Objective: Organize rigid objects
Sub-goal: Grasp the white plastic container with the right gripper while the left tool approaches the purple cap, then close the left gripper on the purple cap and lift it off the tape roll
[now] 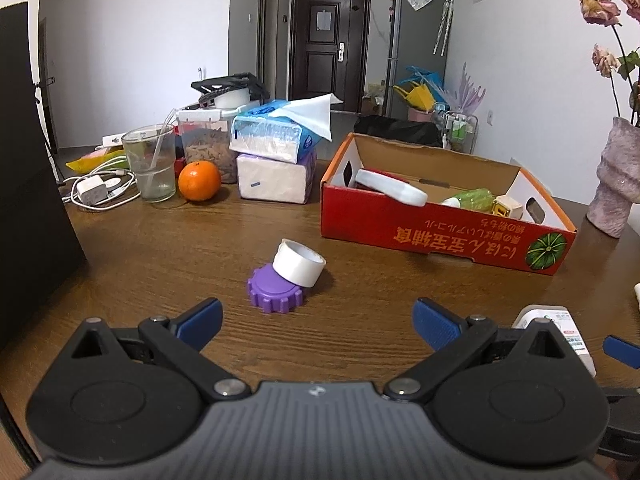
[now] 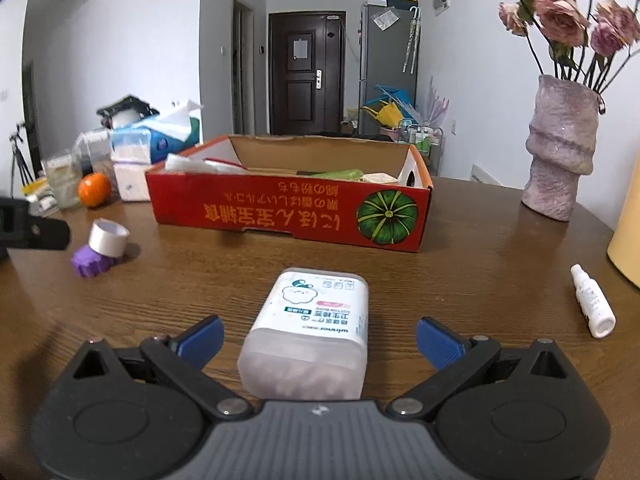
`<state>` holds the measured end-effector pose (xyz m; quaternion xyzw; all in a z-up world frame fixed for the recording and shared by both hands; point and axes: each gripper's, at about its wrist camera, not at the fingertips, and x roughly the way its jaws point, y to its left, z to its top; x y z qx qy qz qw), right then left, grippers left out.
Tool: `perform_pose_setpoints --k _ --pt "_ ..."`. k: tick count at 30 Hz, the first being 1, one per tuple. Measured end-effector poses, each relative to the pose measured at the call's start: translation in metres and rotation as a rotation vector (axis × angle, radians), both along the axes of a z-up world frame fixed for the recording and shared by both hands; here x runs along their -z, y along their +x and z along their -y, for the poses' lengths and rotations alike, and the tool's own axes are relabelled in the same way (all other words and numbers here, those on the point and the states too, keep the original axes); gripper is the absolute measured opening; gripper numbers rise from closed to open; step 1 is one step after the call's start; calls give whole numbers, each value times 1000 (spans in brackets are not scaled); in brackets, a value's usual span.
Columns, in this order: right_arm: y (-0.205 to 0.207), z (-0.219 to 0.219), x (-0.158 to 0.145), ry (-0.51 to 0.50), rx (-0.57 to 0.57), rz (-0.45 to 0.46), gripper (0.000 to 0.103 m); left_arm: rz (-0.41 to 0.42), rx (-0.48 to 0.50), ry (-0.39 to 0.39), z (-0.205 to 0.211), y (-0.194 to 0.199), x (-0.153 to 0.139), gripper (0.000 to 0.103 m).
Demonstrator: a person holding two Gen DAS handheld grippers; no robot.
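**Right wrist view: swab box lined up, several items not yet boxed**

Right wrist view puts your right gripper (image 2: 318, 338) wide open over the bench (image 2: 460, 280), with the translucent cotton swab box (image 2: 308, 328) lying between its blue pads but touching neither. Nothing is gripped yet. Straight ahead, near but apart from the swab box, sits the red cardboard box (image 2: 288, 216), which looks like the collecting place.

Your left gripper (image 1: 318, 322) is also spread wide and holds nothing. Ahead of it, clear of the fingers, a white tape roll (image 1: 300, 262) leans tilted on top of a purple gear-shaped lid (image 1: 274, 292); the two touch.

By my reading, you are partway through. The red box already holds a flat white item (image 1: 392, 188), a green bottle (image 1: 474, 198) and a small yellow-and-white piece (image 1: 508, 208). Four loose things appear to remain on the bench: the swab box, the tape roll, the purple lid, and a small white spray bottle (image 2: 592, 306) lying on its side off to your right, well apart from the rest.

Whether the orange (image 1: 199, 181), tissue packs (image 1: 276, 160) and glass (image 1: 150, 162) at the far left count as items to sort, you cannot tell from here.
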<state>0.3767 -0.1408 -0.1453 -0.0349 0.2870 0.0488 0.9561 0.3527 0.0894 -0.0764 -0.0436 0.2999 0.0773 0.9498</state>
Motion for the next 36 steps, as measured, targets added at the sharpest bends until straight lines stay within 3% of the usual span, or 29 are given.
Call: perform_pose_setpoints --k 4,7,10,11,36 --pt "12 -3 6 2 27 -34 101 -16 -4 -4 -2 4 3 103" --pt "20 -5 11 -9 58 -61 93 -29 -10 -8 -4 8 5 103" --pt "24 -7 15 -22 56 -87 78 -44 -16 -17 -7 10 8 103" --pt "24 -7 16 -21 48 -95 65 -48 -18 -20 -8 11 9 103" --pt "18 20 1 56 78 40 65 -90 -65 -34 -33 28 25 103"
